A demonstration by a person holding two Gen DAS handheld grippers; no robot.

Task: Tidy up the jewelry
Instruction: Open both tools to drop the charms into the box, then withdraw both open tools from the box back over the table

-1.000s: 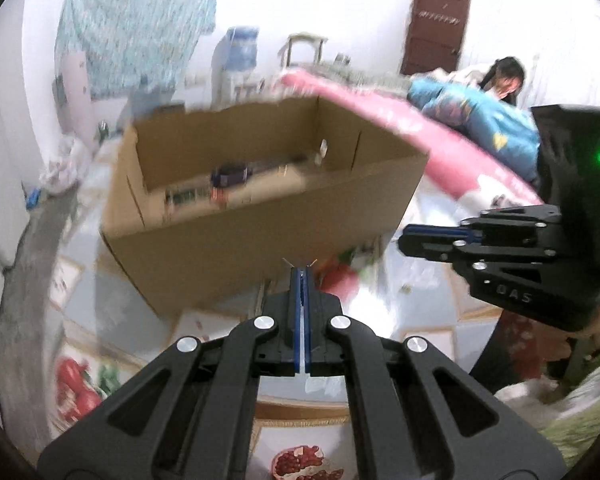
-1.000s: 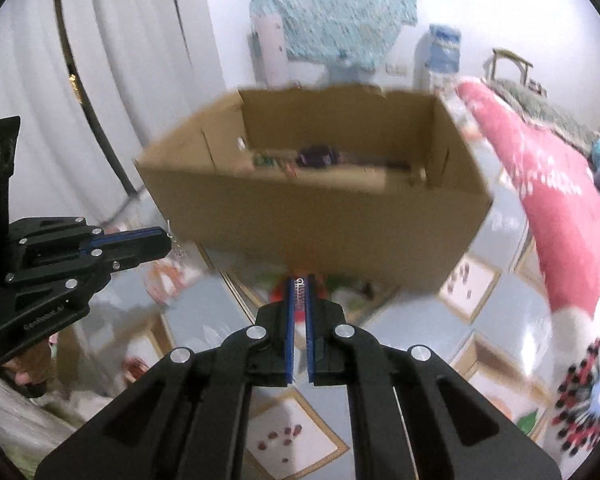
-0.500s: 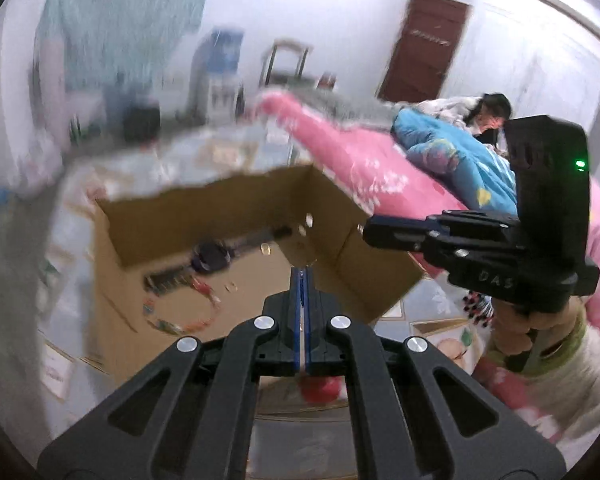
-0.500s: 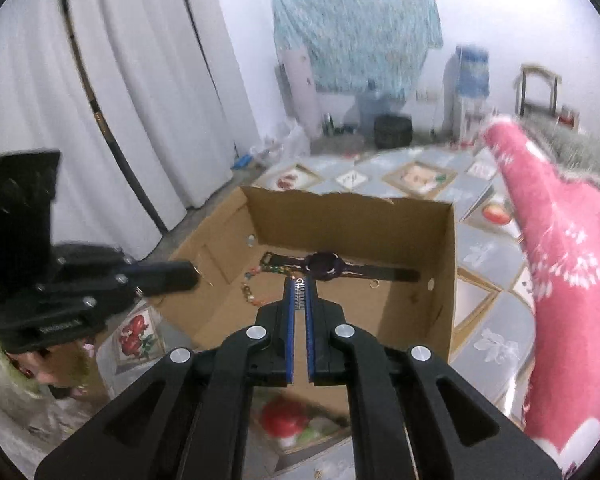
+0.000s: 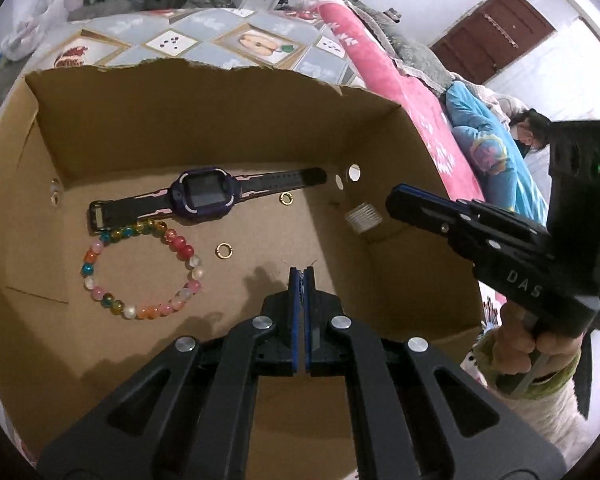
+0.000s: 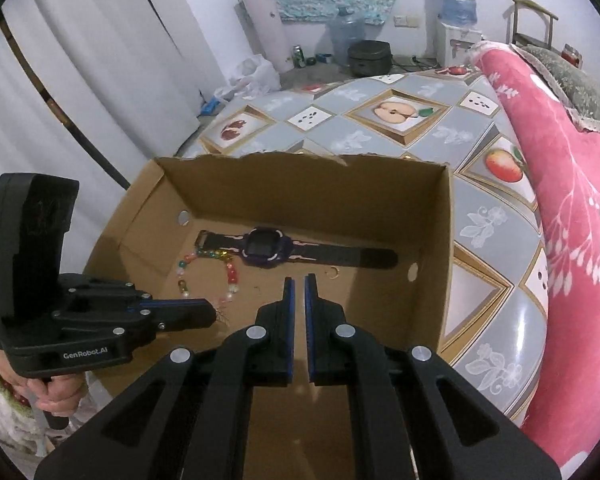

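Two tools over cardboard box [image 5: 188,128] | left tool [image 5: 301,274] clenched on thin wire earring [image 5: 300,261] | right tool [image 6: 299,282] clenched on silver ring [image 5: 363,218]

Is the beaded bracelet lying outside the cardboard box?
No: the beaded bracelet lies on the floor of the cardboard box, just below the purple smartwatch.

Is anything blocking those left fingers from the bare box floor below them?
Nothing visible does. The left gripper hangs over bare floor in the cardboard box; the bead bracelet and gold ring lie off to its side.

Purple-black watch [image 5: 204,199], multicoloured bead bracelet [image 5: 140,270] (perhaps glass), brown cardboard box [image 5: 188,120]
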